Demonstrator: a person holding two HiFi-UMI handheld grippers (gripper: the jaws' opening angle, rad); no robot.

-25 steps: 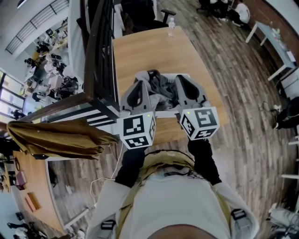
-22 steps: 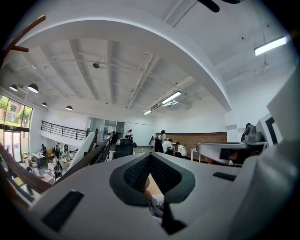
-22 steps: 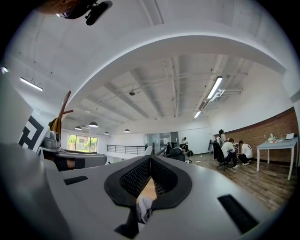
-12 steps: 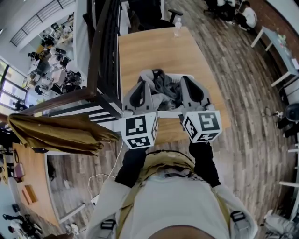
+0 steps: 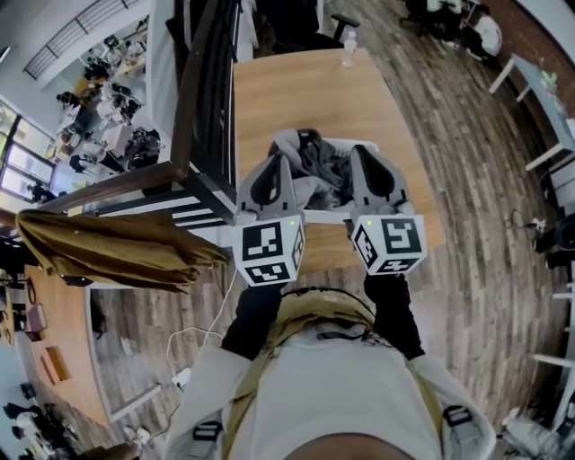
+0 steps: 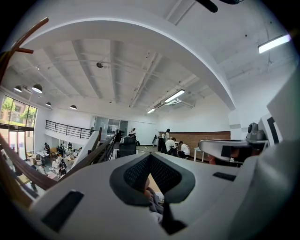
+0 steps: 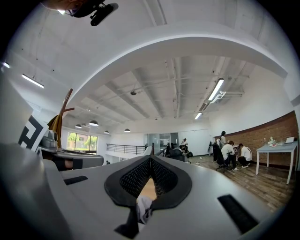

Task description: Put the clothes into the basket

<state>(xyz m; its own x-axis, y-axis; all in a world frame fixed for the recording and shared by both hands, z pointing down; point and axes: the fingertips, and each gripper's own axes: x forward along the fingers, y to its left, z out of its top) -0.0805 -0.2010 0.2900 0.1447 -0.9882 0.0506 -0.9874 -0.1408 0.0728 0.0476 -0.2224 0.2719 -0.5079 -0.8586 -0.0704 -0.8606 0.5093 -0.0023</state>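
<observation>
A heap of grey clothes (image 5: 316, 166) lies in a white basket (image 5: 323, 216) on a wooden table (image 5: 296, 90). My left gripper (image 5: 274, 163) hangs over the basket's left side and my right gripper (image 5: 367, 154) over its right side, both level and pointing away from me. In the left gripper view the left gripper's (image 6: 151, 155) jaws meet at the tips, with grey cloth (image 6: 154, 202) showing through the gap low between them. The right gripper's (image 7: 151, 159) jaws also meet at the tips, with a bit of pale cloth (image 7: 143, 206) low in their gap.
A clear bottle (image 5: 349, 43) stands at the table's far edge, and a dark office chair (image 5: 296, 22) is behind it. A dark stair railing (image 5: 202, 99) runs along the table's left side. A brown coat (image 5: 108, 252) hangs at the left. Wooden floor lies to the right.
Both grippers stay over the basket in the same pose. The head view has drifted slightly, so the table sits a little further right.
</observation>
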